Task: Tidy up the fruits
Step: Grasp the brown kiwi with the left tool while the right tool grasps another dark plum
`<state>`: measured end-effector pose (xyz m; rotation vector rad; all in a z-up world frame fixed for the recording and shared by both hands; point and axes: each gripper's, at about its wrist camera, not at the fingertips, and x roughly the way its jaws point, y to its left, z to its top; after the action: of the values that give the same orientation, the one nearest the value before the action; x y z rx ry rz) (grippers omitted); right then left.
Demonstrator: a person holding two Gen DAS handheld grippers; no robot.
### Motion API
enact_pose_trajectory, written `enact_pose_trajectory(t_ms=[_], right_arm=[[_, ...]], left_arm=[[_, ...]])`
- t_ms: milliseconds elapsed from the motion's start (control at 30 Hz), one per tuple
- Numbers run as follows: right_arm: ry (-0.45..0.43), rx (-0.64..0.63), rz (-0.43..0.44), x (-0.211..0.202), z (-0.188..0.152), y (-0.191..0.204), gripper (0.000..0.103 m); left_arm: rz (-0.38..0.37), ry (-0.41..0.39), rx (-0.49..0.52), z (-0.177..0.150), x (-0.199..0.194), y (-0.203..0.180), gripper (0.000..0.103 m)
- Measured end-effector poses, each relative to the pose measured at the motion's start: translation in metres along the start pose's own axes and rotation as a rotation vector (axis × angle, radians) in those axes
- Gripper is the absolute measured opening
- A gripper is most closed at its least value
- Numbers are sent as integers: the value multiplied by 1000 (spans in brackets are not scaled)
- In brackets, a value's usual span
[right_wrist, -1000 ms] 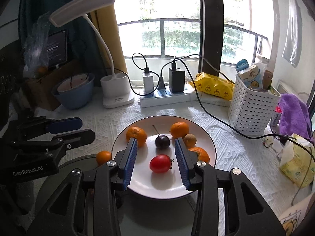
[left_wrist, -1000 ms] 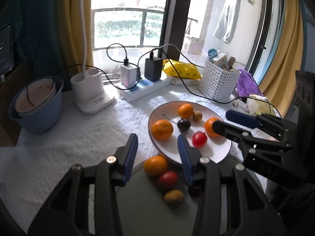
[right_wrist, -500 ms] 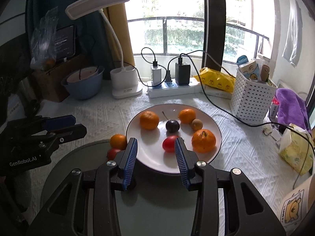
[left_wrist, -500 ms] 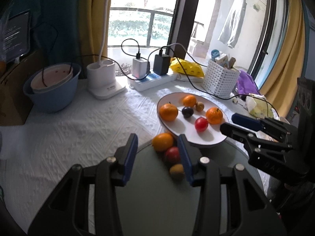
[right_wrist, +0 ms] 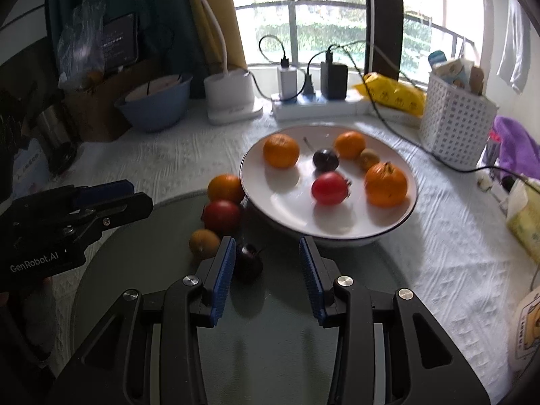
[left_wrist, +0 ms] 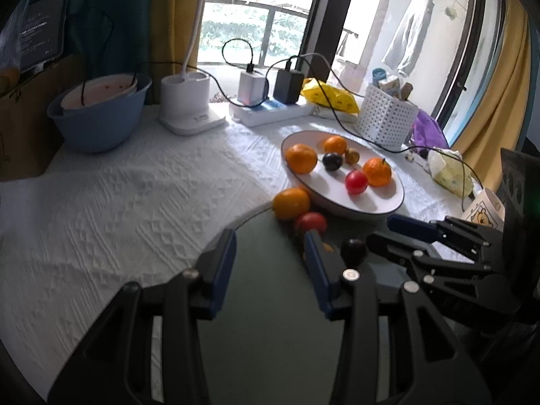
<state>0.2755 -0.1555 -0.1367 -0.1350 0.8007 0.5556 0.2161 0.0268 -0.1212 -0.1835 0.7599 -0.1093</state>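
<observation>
A white plate [right_wrist: 287,199] holds three oranges, a red tomato [right_wrist: 329,188], a dark plum and a small brown fruit. In front of it lies a round grey tray [right_wrist: 152,253] with an orange [right_wrist: 225,187], a red tomato [right_wrist: 222,215], a yellow-brown fruit [right_wrist: 203,242] and a dark plum [right_wrist: 248,263]. My right gripper [right_wrist: 266,270] hovers open over the tray; the plum lies just inside its left finger, untouched. My left gripper [left_wrist: 268,263] is open and empty above the tray [left_wrist: 263,320], short of the orange [left_wrist: 291,203] and tomato [left_wrist: 311,223]. Its right finger hides most of the yellow-brown fruit.
A blue bowl [right_wrist: 155,104], a lamp base [right_wrist: 229,94] and a power strip [right_wrist: 317,106] with chargers line the back. A black cable runs past the plate to the right. A white basket [right_wrist: 455,121], purple cloth and tissue pack stand at the right.
Both grippers have drawn back from the plate and sunk toward the grey tray. The right gripper no longer frames the plate's tomato; the tray's fruit now lies before it.
</observation>
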Motion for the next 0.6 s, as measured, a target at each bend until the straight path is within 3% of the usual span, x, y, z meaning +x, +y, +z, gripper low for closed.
enact_pose_trajectory(t_ms=[500, 600], right_arm=[[75, 36, 43, 24, -3, 4, 41], [79, 31, 58, 25, -3, 6, 30]], left_arm=[[-3, 32, -21, -9, 9, 7, 44], [-8, 36, -13, -10, 11, 4, 44]])
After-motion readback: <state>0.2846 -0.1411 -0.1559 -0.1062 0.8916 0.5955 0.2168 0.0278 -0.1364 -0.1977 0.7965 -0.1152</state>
